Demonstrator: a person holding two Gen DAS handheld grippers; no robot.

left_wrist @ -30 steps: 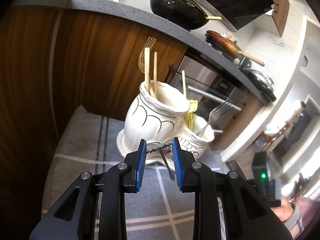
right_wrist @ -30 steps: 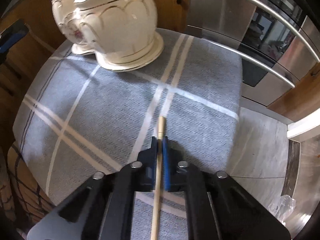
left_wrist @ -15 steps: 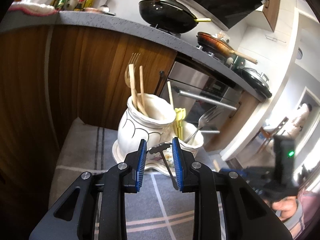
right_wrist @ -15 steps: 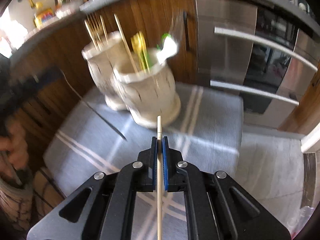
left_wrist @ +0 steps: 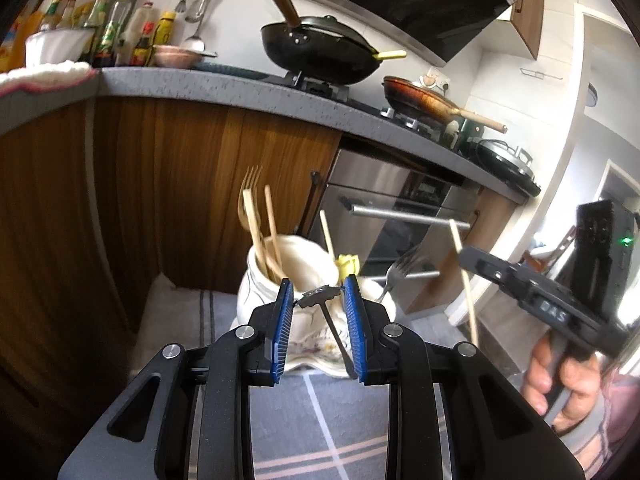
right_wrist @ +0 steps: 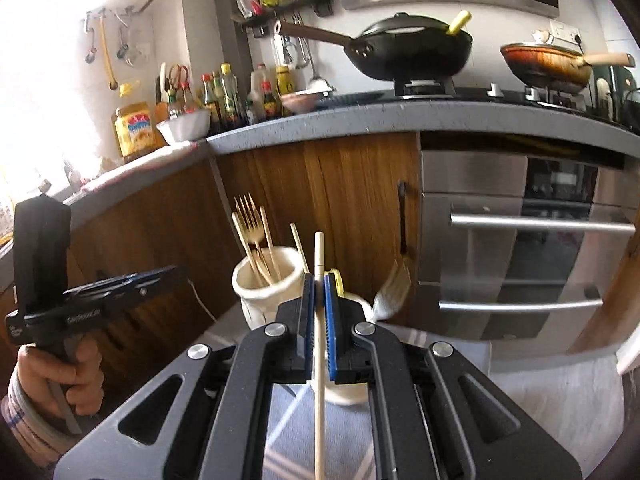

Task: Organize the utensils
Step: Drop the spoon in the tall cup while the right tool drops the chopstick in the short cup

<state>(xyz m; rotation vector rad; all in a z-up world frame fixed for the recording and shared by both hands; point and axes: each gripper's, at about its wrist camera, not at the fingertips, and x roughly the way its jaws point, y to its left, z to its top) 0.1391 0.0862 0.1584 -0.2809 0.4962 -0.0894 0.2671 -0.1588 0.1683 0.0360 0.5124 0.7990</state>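
My left gripper (left_wrist: pixel 319 300) is shut on a thin dark metal utensil (left_wrist: pixel 329 318), gripped crosswise at its flat end, its stem hanging down. Behind it stands a white ceramic holder (left_wrist: pixel 298 276) with wooden chopsticks and a gold fork (left_wrist: pixel 250 216); a second, lower pot (left_wrist: pixel 376 296) holds a silver fork (left_wrist: pixel 400 274). My right gripper (right_wrist: pixel 319 292) is shut on a wooden chopstick (right_wrist: pixel 319 340), held upright in front of the same holder (right_wrist: pixel 266 284). The right gripper with its chopstick (left_wrist: pixel 464 280) shows at right in the left wrist view; the left gripper (right_wrist: pixel 120 292) shows at left in the right wrist view.
The holders stand on a grey checked cloth (left_wrist: pixel 320 420) in front of wooden cabinets (left_wrist: pixel 180 200) and a steel oven (right_wrist: pixel 520 260). Above, the counter (right_wrist: pixel 360 120) carries a black wok (right_wrist: pixel 408 52), a frying pan (right_wrist: pixel 548 64) and sauce bottles (right_wrist: pixel 224 92).
Both grippers have risen and tilted up from the cloth. The right gripper lifted the chopstick off the cloth to upright before the holders. The left still holds its utensil.
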